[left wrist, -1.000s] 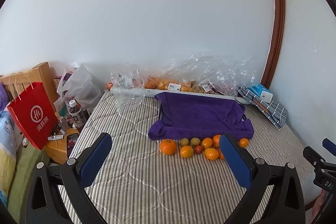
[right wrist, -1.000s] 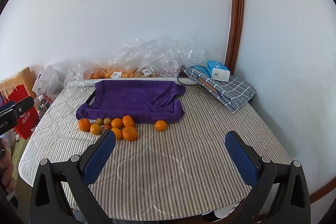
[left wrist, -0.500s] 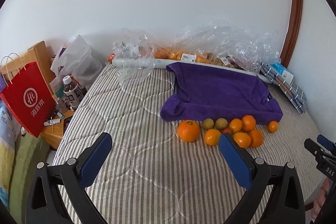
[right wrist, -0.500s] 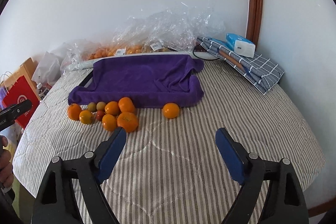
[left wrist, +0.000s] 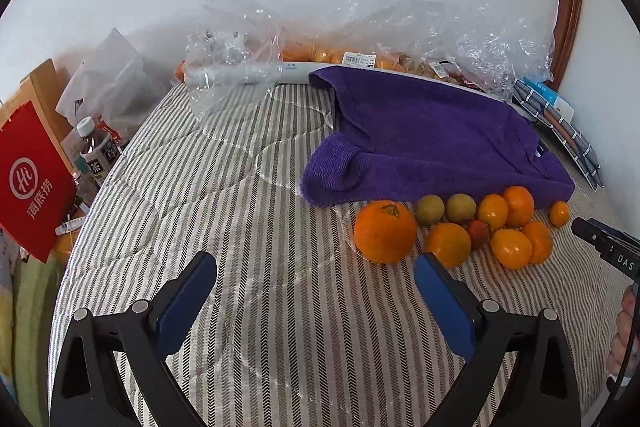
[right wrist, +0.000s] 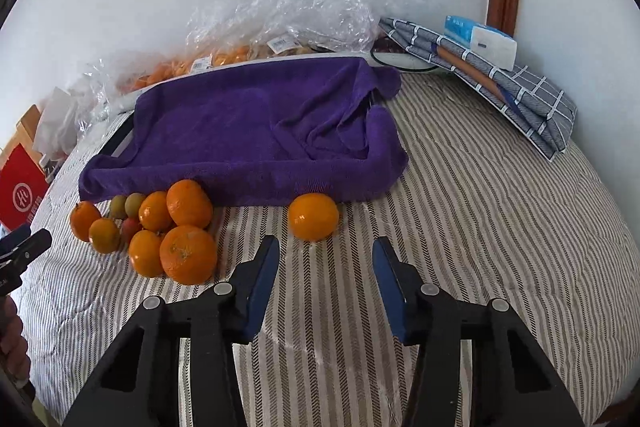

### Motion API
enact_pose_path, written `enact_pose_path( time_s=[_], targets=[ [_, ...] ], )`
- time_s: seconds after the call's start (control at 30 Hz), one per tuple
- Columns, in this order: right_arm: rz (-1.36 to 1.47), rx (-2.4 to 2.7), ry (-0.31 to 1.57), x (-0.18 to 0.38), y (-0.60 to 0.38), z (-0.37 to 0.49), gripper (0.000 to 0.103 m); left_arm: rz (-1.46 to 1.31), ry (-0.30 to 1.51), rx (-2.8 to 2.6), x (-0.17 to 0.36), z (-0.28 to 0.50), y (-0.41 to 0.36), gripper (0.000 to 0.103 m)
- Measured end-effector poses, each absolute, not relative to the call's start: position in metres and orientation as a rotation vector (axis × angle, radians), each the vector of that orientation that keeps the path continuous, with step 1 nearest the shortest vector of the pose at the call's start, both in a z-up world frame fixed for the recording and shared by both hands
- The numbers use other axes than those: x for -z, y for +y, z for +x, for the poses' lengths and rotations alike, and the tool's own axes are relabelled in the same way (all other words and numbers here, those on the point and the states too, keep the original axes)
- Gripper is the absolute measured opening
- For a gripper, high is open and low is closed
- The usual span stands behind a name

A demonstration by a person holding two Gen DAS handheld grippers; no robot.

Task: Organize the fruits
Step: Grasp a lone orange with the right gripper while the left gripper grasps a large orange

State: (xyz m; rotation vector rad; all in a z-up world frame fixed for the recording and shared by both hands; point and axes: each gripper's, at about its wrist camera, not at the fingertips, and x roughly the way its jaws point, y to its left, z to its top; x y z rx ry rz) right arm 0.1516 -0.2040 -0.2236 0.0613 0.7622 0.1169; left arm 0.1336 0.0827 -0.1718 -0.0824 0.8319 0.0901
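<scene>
A cluster of oranges (left wrist: 512, 247) and small green fruits (left wrist: 430, 209) lies on the striped table in front of a tray draped with a purple towel (left wrist: 432, 135). The largest orange (left wrist: 385, 231) is at the cluster's left end, just beyond my open, empty left gripper (left wrist: 316, 291). One orange (right wrist: 313, 216) lies alone to the right, just ahead of my right gripper (right wrist: 326, 275), which is open and empty. The cluster (right wrist: 188, 254) and the towel-covered tray (right wrist: 248, 131) also show in the right wrist view.
Clear plastic bags of fruit (left wrist: 360, 39) line the wall behind the tray. A folded checked cloth with a tissue pack (right wrist: 496, 67) lies at the back right. A red paper bag (left wrist: 30, 179) and a bottle (left wrist: 96, 153) stand off the table's left edge.
Both grippers have moved forward and down toward the fruit. The right gripper's jaws have narrowed and now sit just short of the lone orange.
</scene>
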Motion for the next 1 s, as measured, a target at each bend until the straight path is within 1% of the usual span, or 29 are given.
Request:
enact_pose_path(
  time_s=[0.1, 0.17, 0.3, 0.37, 0.43, 0.53, 0.67, 0.8, 1.0],
  targets=[
    [0.074, -0.144, 0.787, 0.229, -0.200, 0.164, 0.049, -0.095, 0.847, -0.086, 0.179, 0.138, 0.087, 0.098],
    [0.072, -0.149, 0.797, 0.231, -0.197, 0.172, 0.048, -0.105, 0.856, -0.074, 0.183, 0.140, 0.090, 0.093],
    [0.078, -0.143, 0.806, 0.238, -0.194, 0.183, 0.038, -0.134, 0.876, -0.034, 0.190, 0.144, 0.092, 0.087],
    [0.078, -0.139, 0.798, 0.240, -0.192, 0.185, 0.036, -0.137, 0.883, -0.009, 0.193, 0.146, 0.090, 0.083],
    [0.069, -0.140, 0.798, 0.240, -0.192, 0.186, 0.035, -0.129, 0.887, 0.013, 0.195, 0.148, 0.087, 0.083],
    [0.065, -0.153, 0.797, 0.240, -0.192, 0.187, 0.034, -0.130, 0.883, 0.047, 0.195, 0.152, 0.081, 0.082],
    [0.046, -0.159, 0.790, 0.239, -0.191, 0.178, 0.034, -0.114, 0.895, 0.055, 0.198, 0.162, 0.072, 0.075],
    [0.034, -0.173, 0.798, 0.240, -0.191, 0.166, 0.034, -0.125, 0.900, 0.066, 0.199, 0.172, 0.068, 0.074],
    [0.037, -0.199, 0.806, 0.241, -0.191, 0.157, 0.034, -0.115, 0.904, 0.071, 0.200, 0.182, 0.062, 0.063]
  ],
)
